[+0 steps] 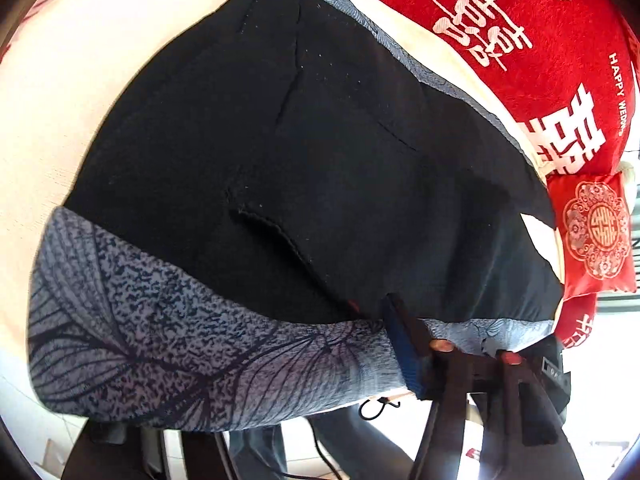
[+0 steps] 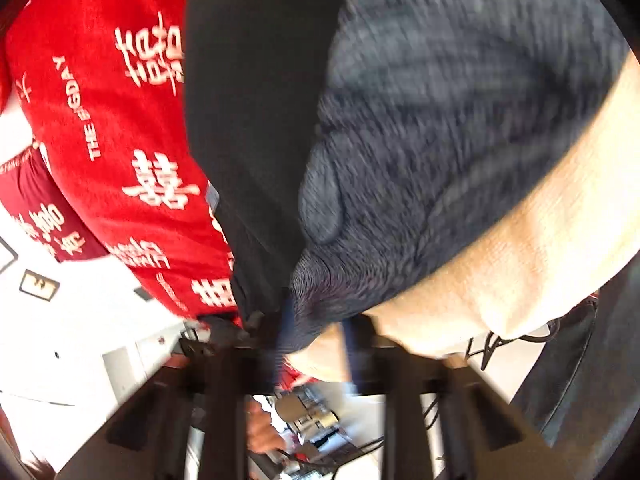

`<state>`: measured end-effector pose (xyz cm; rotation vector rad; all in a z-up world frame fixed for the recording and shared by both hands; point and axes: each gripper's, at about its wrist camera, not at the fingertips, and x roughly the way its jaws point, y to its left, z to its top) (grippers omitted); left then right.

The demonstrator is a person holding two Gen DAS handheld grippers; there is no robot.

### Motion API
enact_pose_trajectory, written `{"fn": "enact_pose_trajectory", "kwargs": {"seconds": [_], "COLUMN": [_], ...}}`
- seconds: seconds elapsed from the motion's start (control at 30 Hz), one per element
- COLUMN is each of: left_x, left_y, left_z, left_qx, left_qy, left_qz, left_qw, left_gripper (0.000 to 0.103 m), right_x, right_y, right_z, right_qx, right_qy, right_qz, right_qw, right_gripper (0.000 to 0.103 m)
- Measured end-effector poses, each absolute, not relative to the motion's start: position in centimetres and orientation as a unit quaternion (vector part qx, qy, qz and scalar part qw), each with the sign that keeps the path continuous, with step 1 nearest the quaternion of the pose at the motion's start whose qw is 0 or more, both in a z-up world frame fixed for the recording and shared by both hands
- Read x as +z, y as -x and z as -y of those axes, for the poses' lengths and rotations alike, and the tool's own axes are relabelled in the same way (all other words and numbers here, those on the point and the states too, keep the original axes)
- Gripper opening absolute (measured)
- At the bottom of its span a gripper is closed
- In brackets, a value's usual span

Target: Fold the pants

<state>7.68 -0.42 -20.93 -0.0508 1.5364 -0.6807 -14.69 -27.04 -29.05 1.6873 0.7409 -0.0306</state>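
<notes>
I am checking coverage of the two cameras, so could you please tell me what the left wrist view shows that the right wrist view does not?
Only the left wrist view shows the small red pouch with a round gold emblem, the pocket seam of the black pants, and the sharp leaf pattern of the grey printed fabric. Only the right wrist view shows a white wall with a switch plate; it is blurred. Both share the pants, the printed fabric, the cream surface and the red blanket with white characters.

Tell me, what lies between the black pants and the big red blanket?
In the left wrist view, a strip of cream bedsheet separates the black pants from the red blanket.
</notes>
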Motion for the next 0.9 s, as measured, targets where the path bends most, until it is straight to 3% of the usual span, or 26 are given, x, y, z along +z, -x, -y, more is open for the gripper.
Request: {"fn": "enact_pose_trajectory", "kwargs": {"seconds": [0.1, 0.33, 0.57, 0.77, 0.83, 0.9], "left_x": [-19.8, -13.7, -11.6, -18.0, -20.0, -19.6], "left_y": [-8.0, -10.9, -19.4, -27.0, -28.4, -28.7], "left_z": [-0.3, 1.7, 9.0, 13.7, 14.1, 14.3], "left_qx": [-0.297, -0.293, -0.282, -0.205, -0.166, -0.148], "left_qy": [0.036, 0.077, 0.071, 0.036, 0.03, 0.022], "left_qz": [-0.678, -0.642, -0.597, -0.601, -0.611, -0.605], "left_qw": [0.672, 0.704, 0.747, 0.772, 0.773, 0.782], "left_gripper": [0.039, 0.039, 0.039, 0.049, 0.072, 0.074], "right_x": [-25.0, -15.6, -11.8, -17.3, -19.8, -21.7], "right_y": [13.1, 5.3, -8.9, -18.2, -19.8, -20.7], "right_z": [27.8, 31.9, 38.9, 43.0, 43.9, 44.5], "right_qx": [-0.021, 0.032, 0.077, 0.091, 0.077, 0.063], "right_qy": [-0.657, -0.494, -0.409, -0.408, -0.412, -0.417], "right_qz": [-0.367, -0.449, -0.492, -0.537, -0.555, -0.577], "right_qw": [0.658, 0.744, 0.765, 0.733, 0.718, 0.699], "right_gripper": [0.007, 0.007, 0.007, 0.009, 0.009, 0.009]}}
